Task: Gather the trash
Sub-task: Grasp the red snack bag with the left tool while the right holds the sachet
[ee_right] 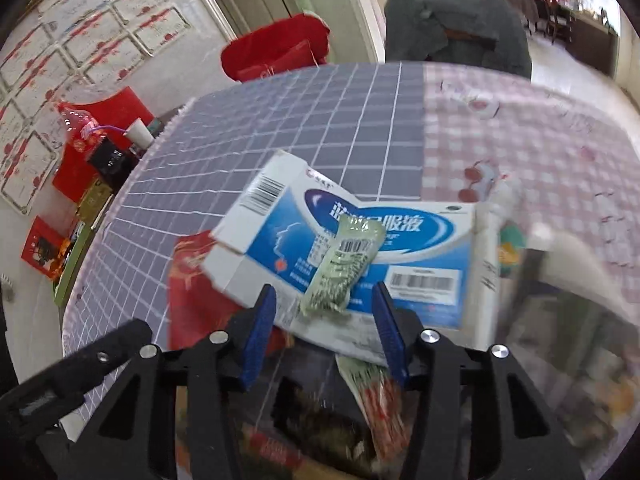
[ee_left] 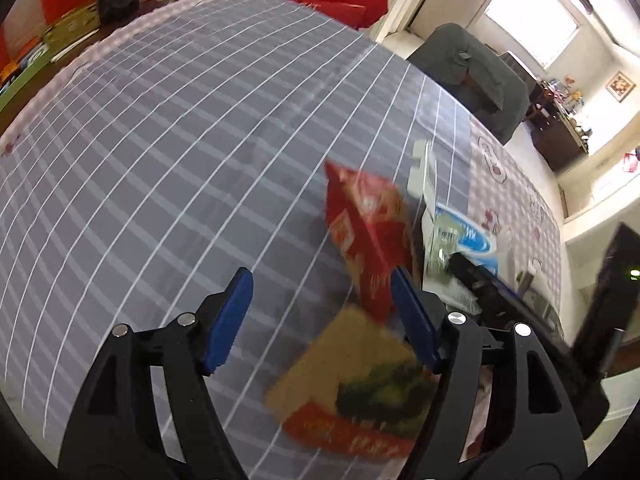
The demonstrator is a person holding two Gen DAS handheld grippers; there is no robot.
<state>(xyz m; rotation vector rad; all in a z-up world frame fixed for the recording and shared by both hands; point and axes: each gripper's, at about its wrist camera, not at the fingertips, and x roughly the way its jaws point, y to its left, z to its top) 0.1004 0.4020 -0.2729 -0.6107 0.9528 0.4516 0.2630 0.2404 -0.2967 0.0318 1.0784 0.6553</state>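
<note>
Gathering step: trash was bunched at the near edge of the table (ee_left: 168, 128); judged mid-collection, nothing picked yet.
Left gripper (ee_left: 322, 312): jaws were spread wide, released, gripping nothing; the right blue pad sat against or just beside the lower edge of the red carton (ee_left: 366, 232); contact could not be confirmed through the blur.
Right gripper (ee_right: 324, 328): jaws were wide apart, released; the green sachet (ee_right: 344, 268) lay between the pads' line but neither pad pressed it.
Trash location: the red carton stood tilted on the grey grid cloth; the tan and green box (ee_left: 360, 380) lay below it, partly under the left gripper; the blue and white medicine box (ee_right: 352, 240) lay flattened on the cloth with the green sachet on top; the red and white wrapper (ee_right: 380, 396) was under the right gripper.
Doing it well: judged best to center one item between the pads before closing; the left should shift right to straddle the carton's narrow side.
Right advice: pinch the sachet across its width, not the flat box beneath.
Risk: the carton looked light and likely to tip if nudged by one pad.
Blur: both views were smeared, so fine contact was unclear.
</note>
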